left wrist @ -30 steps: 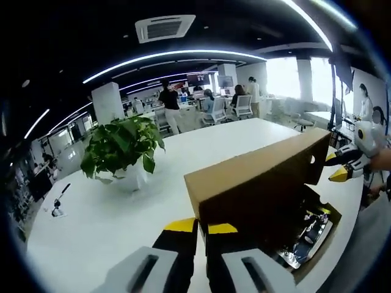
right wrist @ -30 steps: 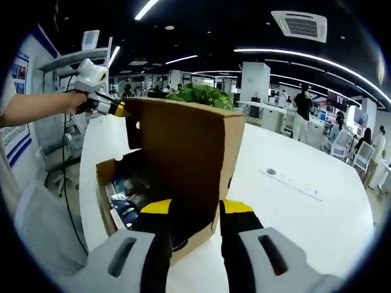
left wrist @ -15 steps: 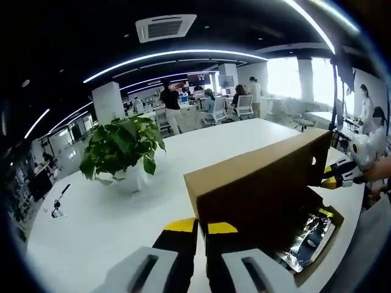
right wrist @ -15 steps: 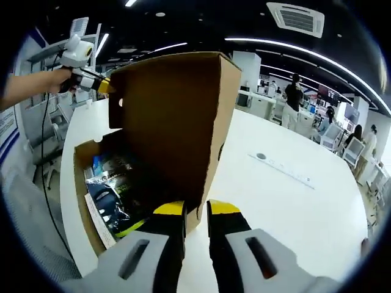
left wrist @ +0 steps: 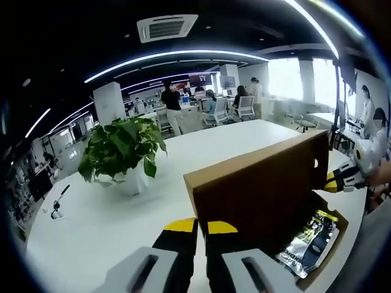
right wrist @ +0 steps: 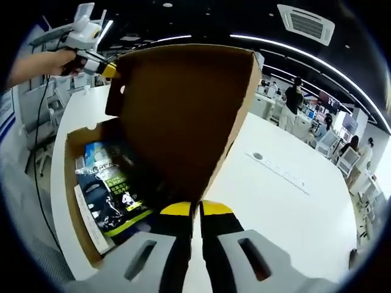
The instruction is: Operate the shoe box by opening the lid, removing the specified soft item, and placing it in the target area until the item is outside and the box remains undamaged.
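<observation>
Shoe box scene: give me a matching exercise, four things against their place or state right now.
Things:
1. lid
2. soft packet
3. potted plant
4. right gripper

States:
A. lying inside the shoe box
B. standing on the white table
C. raised upright
D. jaws closed together at the lid's corner

Pairs: 1-C, 2-A, 3-B, 4-D

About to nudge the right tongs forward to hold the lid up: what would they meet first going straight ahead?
Most likely the raised cardboard lid: the right tongs appear shut on its near edge already, so straight on pushes into the lid itself. The open box with the dark packaged item lies off to the side.
</observation>
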Motion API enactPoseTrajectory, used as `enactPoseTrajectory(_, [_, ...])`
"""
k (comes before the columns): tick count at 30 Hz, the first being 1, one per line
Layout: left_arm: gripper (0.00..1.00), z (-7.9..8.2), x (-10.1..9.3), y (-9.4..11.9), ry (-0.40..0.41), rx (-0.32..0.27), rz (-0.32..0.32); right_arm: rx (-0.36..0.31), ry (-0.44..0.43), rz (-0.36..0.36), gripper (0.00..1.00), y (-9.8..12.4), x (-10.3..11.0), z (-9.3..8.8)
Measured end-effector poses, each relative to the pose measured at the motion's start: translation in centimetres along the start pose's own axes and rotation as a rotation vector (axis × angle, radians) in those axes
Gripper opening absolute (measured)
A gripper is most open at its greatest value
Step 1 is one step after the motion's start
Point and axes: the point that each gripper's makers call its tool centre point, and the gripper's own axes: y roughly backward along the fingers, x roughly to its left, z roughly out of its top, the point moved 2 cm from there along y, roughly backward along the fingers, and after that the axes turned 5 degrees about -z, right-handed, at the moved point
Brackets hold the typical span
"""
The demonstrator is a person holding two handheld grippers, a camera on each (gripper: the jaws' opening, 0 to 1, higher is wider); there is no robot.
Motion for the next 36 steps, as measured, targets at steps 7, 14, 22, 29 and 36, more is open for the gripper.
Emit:
enactPoseTrajectory(7, [0.04, 0.1, 0.4, -0.7, 0.002, -0.007, -0.001, 0.002, -0.004, -0.006, 0.00, -0.2, -0.3, 0.1])
enactPoseTrajectory(14, [0.06, 0.1, 0.5, -1.4, 0.016, -0.008, -0.010, 0.006, -0.013, -0.010, 0.00, -0.3, -0.4, 0.2])
enactPoseTrajectory(22, [0.08, -1.7, 0.7, -1.7, 0.064, 0.024, 0.035, 0.012, -0.017, -0.008, 0.00, -0.4, -0.5, 0.3])
enactPoseTrajectory(29, [0.08, -4.0, 0.2, -1.6, 0.099, 0.060, 0.033, 0.017, -0.012, -0.004, 0.00, -0.6, -0.6, 0.5])
enactPoseTrajectory(36, [0.05, -6.3, -0.8, -1.8, 0.099, 0.115, 0.020, 0.021, -0.004, -0.001, 0.00, -0.8, -0.8, 0.7])
